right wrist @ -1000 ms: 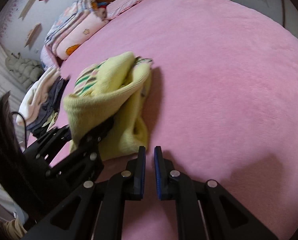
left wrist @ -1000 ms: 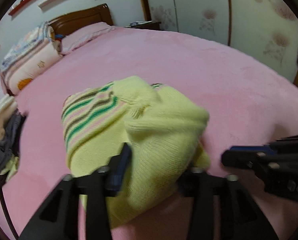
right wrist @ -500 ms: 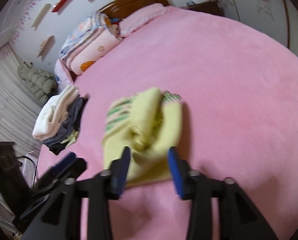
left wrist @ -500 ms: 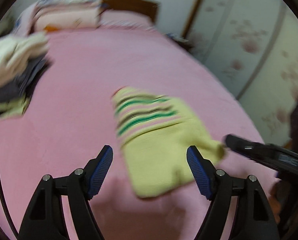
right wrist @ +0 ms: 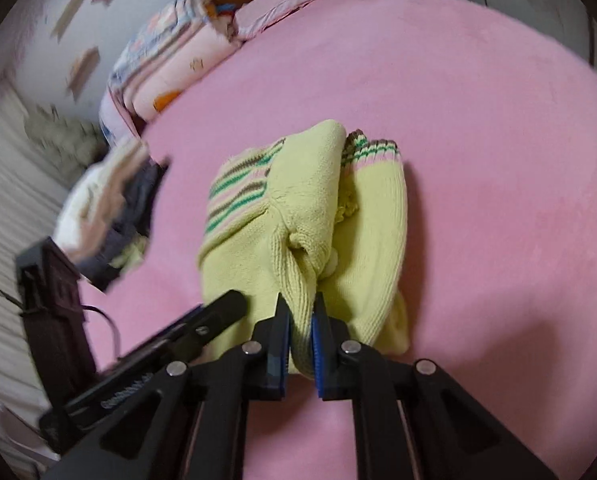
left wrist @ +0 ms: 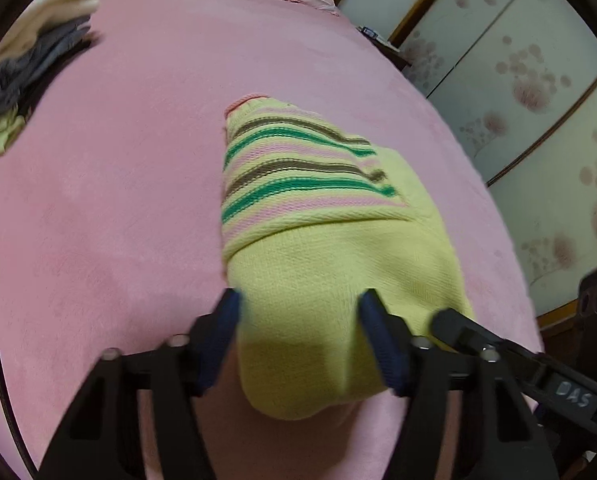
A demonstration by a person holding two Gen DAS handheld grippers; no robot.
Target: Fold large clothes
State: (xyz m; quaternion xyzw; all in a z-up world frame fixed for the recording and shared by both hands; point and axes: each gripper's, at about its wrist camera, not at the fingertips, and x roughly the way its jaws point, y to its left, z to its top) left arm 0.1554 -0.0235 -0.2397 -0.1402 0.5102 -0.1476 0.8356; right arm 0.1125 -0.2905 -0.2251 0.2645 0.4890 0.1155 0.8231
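Your right tongs (right wrist: 300, 320), low in the frame's centre, pinch a ridge of the folded yellow striped sweater (left wrist: 330, 240) lying mid-frame on the pink bed (left wrist: 118, 200), while your left tongs (left wrist: 298, 312) are closing, straddling its near end, pads not visibly pressing it.

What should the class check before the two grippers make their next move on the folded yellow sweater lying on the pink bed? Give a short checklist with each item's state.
1. Right gripper pinching the sweater near edge: ok, knit sits between its pads.
2. Left gripper hold: not ok, jaws closing around the sweater, pads not yet pressing.
3. Sweater resting on the bed: ok.
4. Bed around the sweater free: ok; the clothes pile lies apart.
5. Fold tidy: not ok, a layer bunches up in the right wrist view.
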